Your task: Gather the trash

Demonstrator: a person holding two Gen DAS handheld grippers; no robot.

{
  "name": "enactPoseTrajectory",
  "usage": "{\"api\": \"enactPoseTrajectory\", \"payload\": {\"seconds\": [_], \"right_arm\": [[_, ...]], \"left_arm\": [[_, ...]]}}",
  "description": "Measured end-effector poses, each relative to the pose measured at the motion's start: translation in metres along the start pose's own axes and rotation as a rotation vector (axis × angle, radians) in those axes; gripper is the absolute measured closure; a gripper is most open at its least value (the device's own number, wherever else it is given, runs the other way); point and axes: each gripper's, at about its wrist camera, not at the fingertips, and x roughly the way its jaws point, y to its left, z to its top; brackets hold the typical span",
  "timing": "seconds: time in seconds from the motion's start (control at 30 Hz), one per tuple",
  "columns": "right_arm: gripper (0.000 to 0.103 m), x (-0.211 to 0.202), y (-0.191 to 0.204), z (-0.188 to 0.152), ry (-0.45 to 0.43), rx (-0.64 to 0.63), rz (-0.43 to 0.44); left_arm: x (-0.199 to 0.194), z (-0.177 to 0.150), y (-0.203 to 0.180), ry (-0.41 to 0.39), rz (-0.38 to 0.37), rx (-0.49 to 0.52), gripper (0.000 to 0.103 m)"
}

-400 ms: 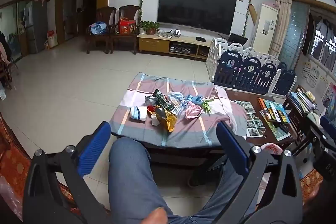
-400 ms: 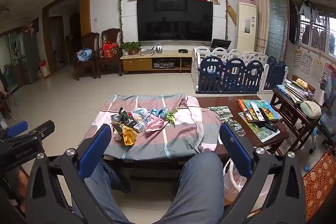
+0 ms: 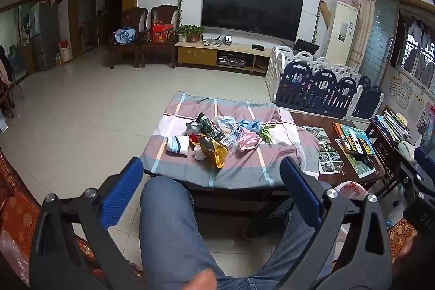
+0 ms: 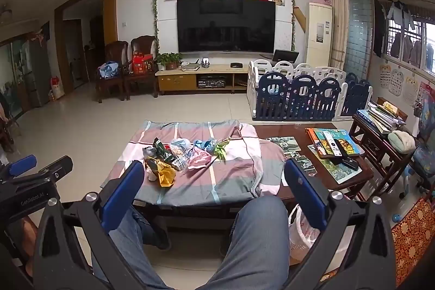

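A pile of trash lies on the striped cloth over the low table: a yellow wrapper, a dark green packet, a clear bag, pink plastic, blue and green scraps and a white striped cup. The same pile shows in the right wrist view. My left gripper is open and empty, held above the person's knee, short of the table. My right gripper is open and empty, also short of the table.
Books and remotes and photos lie on the bare wood at the table's right. A white plastic bag hangs by the table's right front. A blue and white playpen stands behind. A side table is at far right.
Both views have shifted only slightly. The grippers stay open and the trash pile has not moved.
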Motion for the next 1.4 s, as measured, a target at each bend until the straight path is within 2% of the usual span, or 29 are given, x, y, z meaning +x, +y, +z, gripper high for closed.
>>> {"api": "enactPoseTrajectory", "payload": {"seconds": [0.4, 1.4], "right_arm": [[0.003, 0.000, 0.000, 0.001, 0.003, 0.009, 0.006], [0.003, 0.001, -0.003, -0.004, 0.003, 0.016, 0.005]], "left_arm": [[0.007, -0.003, -0.020, 0.013, -0.007, 0.016, 0.003], [0.009, -0.005, -0.014, 0.018, -0.010, 0.017, 0.003]]}}
